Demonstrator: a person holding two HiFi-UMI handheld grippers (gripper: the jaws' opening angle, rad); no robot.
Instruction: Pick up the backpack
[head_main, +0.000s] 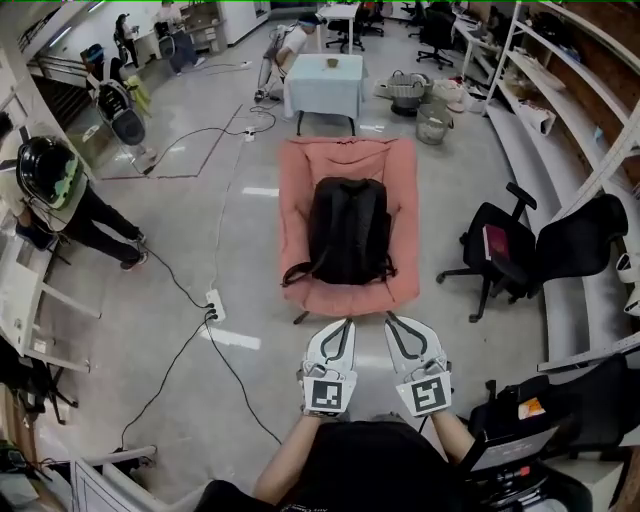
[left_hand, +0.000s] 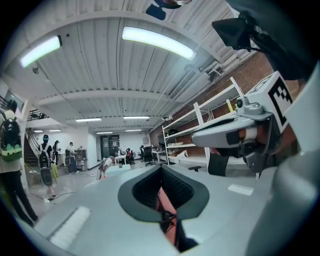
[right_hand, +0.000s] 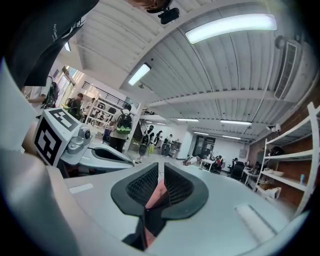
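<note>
My L gripper (head_main: 343, 324) clenched shut, R gripper (head_main: 393, 320) jaws a crack apart, both empty, near black backpack (head_main: 348, 230) on pink chair (head_main: 300, 180)

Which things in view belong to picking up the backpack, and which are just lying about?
Part of the job:
- black backpack
- pink chair that it lies on
- left gripper and right gripper

Just lying about:
- black office chair
- cloth-covered table
- power strip with floor cables
</note>
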